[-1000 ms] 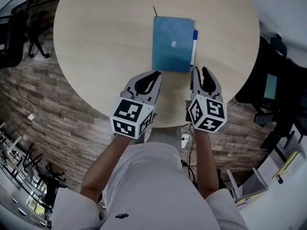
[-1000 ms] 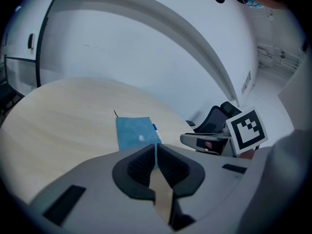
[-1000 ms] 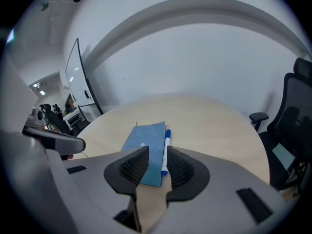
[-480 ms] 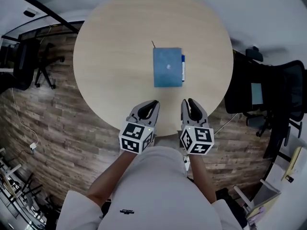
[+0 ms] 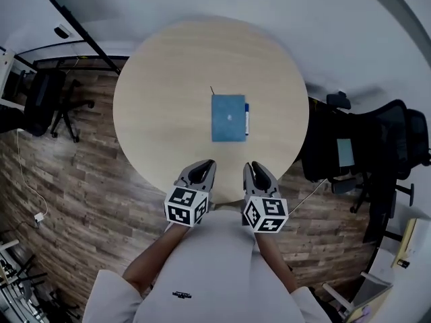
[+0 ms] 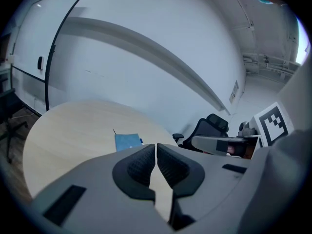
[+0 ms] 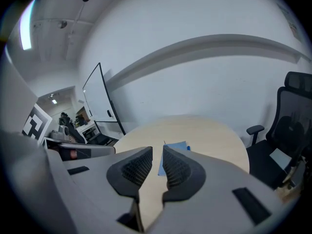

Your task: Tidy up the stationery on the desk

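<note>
A blue notebook [image 5: 228,118] lies flat near the middle of the round pale-wood table [image 5: 161,106]. A blue pen [image 5: 246,118] lies against the notebook's right edge, and a thin dark strand sticks out at its top left corner. Both grippers hover apart from them, over the table's near edge in front of the person. My left gripper [image 5: 209,164] [image 6: 156,148] is shut with nothing in it. My right gripper [image 5: 248,168] [image 7: 157,153] has just been closing; a narrow gap stays between its pads and nothing is in it. The notebook [image 7: 177,146] shows beyond its jaws.
Black office chairs stand right of the table [image 5: 350,147] and at the far left [image 5: 42,99]. A whiteboard on a stand [image 7: 100,101] is at the back left. Wood-pattern floor surrounds the table, with a white wall behind it.
Both grippers have drawn back from the notebook toward the person and risen. The head view has pulled away, so the table looks smaller. The right jaws have narrowed.
</note>
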The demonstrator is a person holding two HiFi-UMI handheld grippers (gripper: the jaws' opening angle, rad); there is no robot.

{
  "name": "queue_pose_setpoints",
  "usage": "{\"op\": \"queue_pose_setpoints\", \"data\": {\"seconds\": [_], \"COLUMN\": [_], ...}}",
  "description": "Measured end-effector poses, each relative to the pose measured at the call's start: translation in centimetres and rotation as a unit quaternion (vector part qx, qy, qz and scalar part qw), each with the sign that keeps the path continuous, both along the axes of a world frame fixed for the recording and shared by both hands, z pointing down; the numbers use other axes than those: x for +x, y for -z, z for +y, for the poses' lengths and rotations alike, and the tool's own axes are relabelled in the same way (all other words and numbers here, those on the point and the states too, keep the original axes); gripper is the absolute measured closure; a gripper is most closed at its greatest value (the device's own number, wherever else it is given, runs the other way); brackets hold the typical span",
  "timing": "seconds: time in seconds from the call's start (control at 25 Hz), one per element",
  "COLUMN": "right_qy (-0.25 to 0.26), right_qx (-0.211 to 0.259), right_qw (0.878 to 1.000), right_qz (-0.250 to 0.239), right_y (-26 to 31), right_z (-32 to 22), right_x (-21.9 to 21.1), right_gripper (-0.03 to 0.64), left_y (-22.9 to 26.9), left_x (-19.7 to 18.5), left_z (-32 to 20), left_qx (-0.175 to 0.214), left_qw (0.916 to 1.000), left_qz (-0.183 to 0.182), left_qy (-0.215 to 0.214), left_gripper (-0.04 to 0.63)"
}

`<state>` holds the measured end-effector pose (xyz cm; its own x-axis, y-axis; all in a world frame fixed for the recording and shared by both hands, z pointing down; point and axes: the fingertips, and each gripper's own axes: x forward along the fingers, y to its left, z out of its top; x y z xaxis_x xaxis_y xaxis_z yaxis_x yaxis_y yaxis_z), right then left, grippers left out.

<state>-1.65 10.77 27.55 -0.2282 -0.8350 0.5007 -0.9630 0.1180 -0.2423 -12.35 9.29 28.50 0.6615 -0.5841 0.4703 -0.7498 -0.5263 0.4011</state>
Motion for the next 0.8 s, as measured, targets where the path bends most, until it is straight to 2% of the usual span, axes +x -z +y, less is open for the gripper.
{"op": "queue_pose_setpoints", "data": {"seconds": [0.32, 0.8], "right_qy": [0.024, 0.031], "right_qx": [0.005, 0.010], "right_qw": [1.000, 0.999], "right_qz": [0.005, -0.005], "right_y": [1.8, 2.6], "right_z": [2.2, 2.1], "right_x": [0.4, 2.4], "right_gripper": [0.546, 0.546], "left_y": [2.4, 3.8], "left_x": [1.6, 4.1], "left_z": [2.5, 2.0], "left_qx": [-0.004, 0.009], "left_qw": [0.9997, 0.9998], "left_qz": [0.007, 0.007], "left_qy": [0.024, 0.016], "left_gripper": [0.566, 0.566]}}
